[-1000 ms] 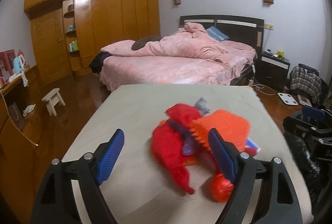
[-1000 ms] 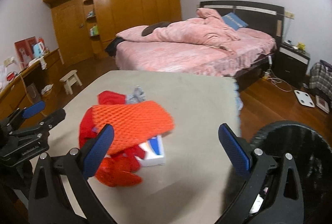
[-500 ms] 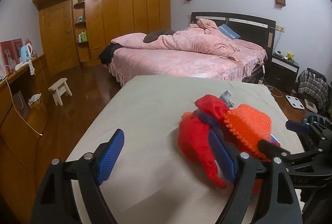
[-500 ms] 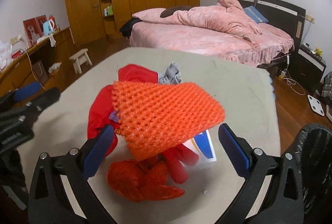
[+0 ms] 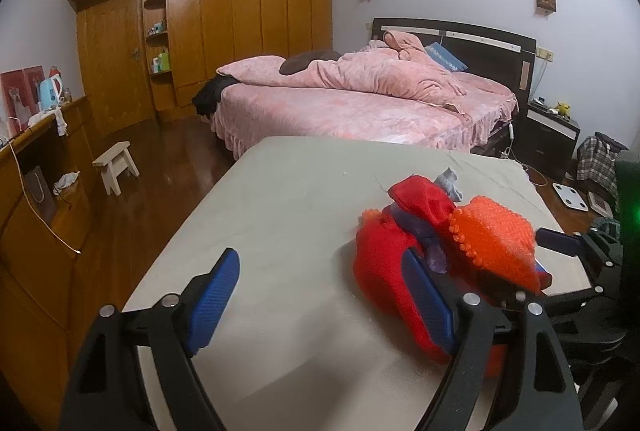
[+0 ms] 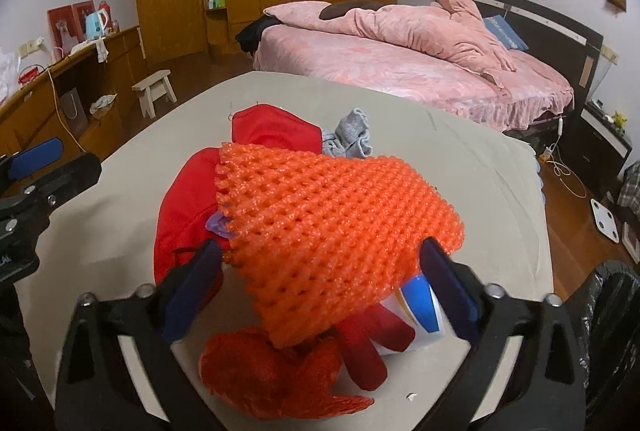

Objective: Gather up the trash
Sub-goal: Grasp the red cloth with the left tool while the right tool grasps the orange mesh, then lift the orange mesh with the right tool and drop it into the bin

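A pile of trash lies on the beige table (image 6: 460,159): an orange foam net (image 6: 336,215) on top, red cloth (image 6: 180,215), a red mesh bag (image 6: 264,375), a grey rag (image 6: 350,137) and a white-and-blue box (image 6: 420,307). My right gripper (image 6: 320,283) is open, its blue pads on either side of the orange net's near end. My left gripper (image 5: 320,305) is open and empty, low over the table just left of the pile (image 5: 400,267). The orange net (image 5: 496,243) shows at its right.
A black trash bag (image 6: 608,315) stands at the table's right edge. A pink bed (image 5: 360,103), a wooden wardrobe (image 5: 224,23), a small white stool (image 5: 116,167) and a wooden desk (image 5: 36,159) lie beyond. A nightstand (image 5: 552,135) is at the right.
My right gripper moved forward over the pile and narrowed around the orange net. My left gripper shifted left, so the pile now sits at its right finger.
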